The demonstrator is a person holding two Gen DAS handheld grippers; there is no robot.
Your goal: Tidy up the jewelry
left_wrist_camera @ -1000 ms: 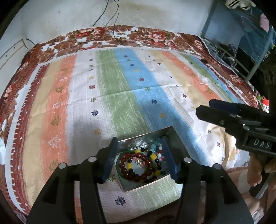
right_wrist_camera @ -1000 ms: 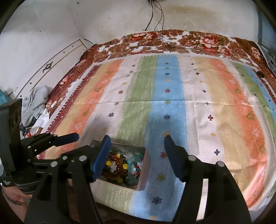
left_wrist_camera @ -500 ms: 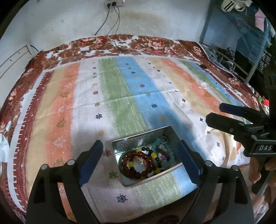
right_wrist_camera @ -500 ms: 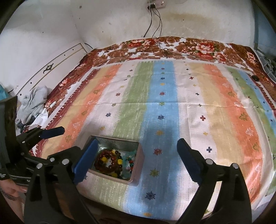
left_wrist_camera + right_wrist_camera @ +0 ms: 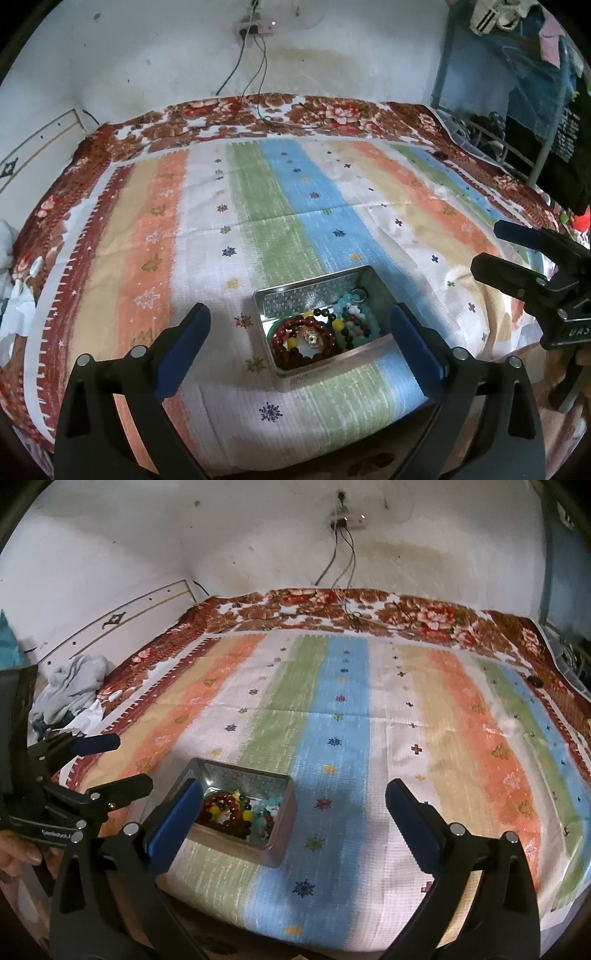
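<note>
Striped bedspread (image 5: 280,229) covers a bed below a white wall carrying a power strip (image 5: 345,520) at 12 o'clock. 1 open metal tin (image 5: 295,378) sits near the cloth's front edge, filled with beaded bracelets (image 5: 306,338). Left gripper (image 5: 299,349): jaws opening, already wide, pads straddling the tin without touching it, nothing held. Right gripper (image 5: 295,821): jaws opening, likewise wide and empty, the tin at 9 o'clock beside its left finger (image 5: 173,821).

A rectangular metal tin (image 5: 325,291) is sitting open on the striped bedspread. Dark red and multicoloured bead bracelets (image 5: 314,338) are lying heaped inside it.
</note>
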